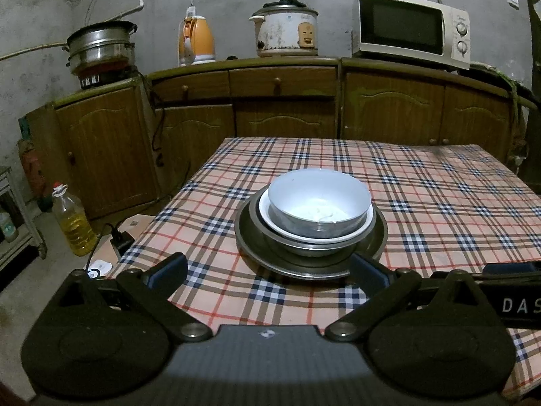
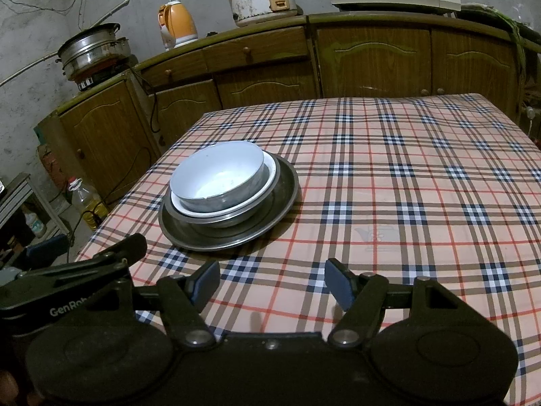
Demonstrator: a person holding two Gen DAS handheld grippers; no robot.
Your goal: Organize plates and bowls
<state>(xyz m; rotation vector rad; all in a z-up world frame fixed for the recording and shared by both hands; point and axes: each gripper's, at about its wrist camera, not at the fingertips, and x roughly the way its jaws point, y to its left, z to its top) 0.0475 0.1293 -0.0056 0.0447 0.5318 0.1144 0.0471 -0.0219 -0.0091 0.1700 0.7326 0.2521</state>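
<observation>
A white bowl (image 1: pixel 318 199) sits on top of a nested stack: under it a white plate (image 1: pixel 367 225), then a metal bowl (image 1: pixel 311 248), all on a wide metal plate (image 1: pixel 257 247) on the plaid table. The same stack shows in the right wrist view, with the white bowl (image 2: pixel 218 176) above the metal plate (image 2: pixel 280 199). My left gripper (image 1: pixel 270 270) is open and empty just in front of the stack. My right gripper (image 2: pixel 270 282) is open and empty, to the right of and nearer than the stack.
The plaid tablecloth (image 2: pixel 405 186) covers the table. Wooden cabinets (image 1: pixel 284 101) stand behind it with a steamer pot (image 1: pixel 101 45), orange kettle (image 1: pixel 197 39), rice cooker (image 1: pixel 287 30) and microwave (image 1: pixel 410 28). An oil bottle (image 1: pixel 72 220) stands on the floor at left.
</observation>
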